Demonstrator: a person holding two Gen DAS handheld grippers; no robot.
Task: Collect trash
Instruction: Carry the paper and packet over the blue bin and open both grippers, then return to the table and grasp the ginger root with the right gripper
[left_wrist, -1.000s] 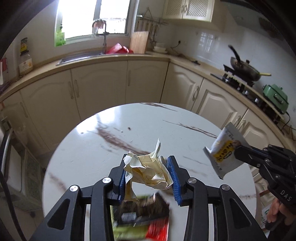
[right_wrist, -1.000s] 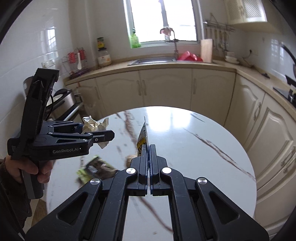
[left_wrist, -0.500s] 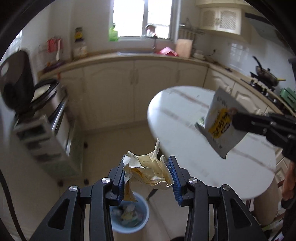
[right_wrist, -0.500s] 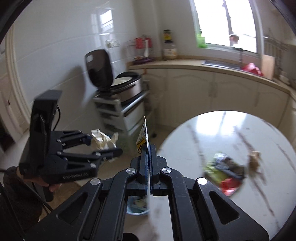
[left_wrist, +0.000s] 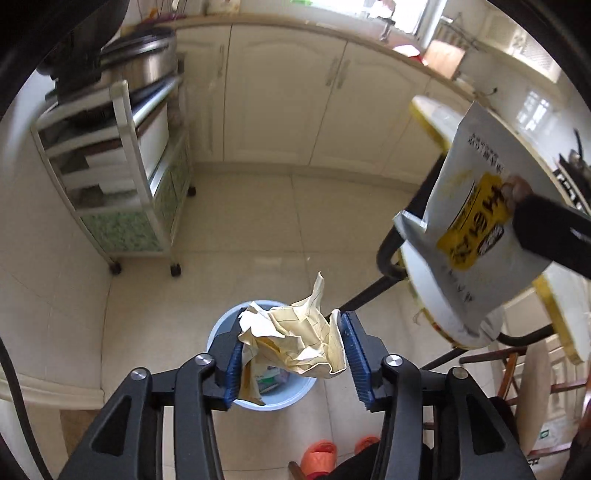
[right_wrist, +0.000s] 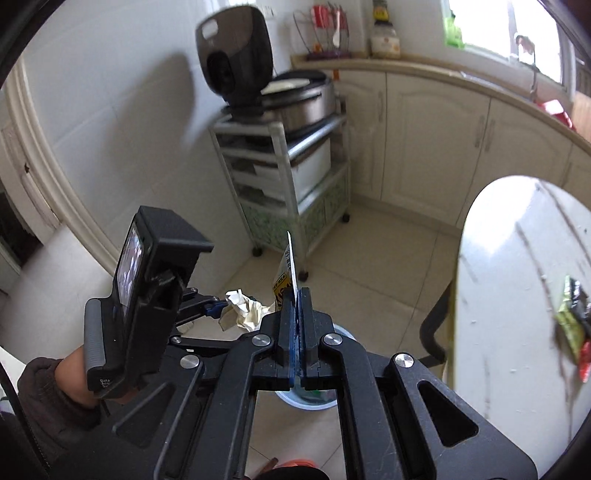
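Observation:
A crumpled ball of yellow paper (left_wrist: 295, 343) sits between the blue pads of my left gripper (left_wrist: 291, 347), whose jaws are opening; the paper still touches both pads. It hangs right above the light blue trash bin (left_wrist: 275, 402) on the floor, which holds other litter. My right gripper (right_wrist: 297, 295) is shut on a flat white packet with a yellow label (left_wrist: 469, 236), held upright and seen edge-on in the right wrist view as the packet (right_wrist: 291, 258). The bin (right_wrist: 314, 400) lies just below and beyond these jaws. The left gripper (right_wrist: 221, 306) holds the paper (right_wrist: 243, 312) close by on the left.
A wheeled trolley (left_wrist: 122, 166) with a rice cooker stands left of the bin. The round white table (right_wrist: 517, 277) is at the right, with colourful wrappers (right_wrist: 572, 317) lying on it. Cream cabinets (left_wrist: 280, 92) line the far wall. Orange slippers (left_wrist: 317, 452) are near the bin.
Both grippers swung left off the table and sank toward the floor, ending over the blue bin. The left jaws have spread a little wider around the paper. The right stays clamped on the packet.

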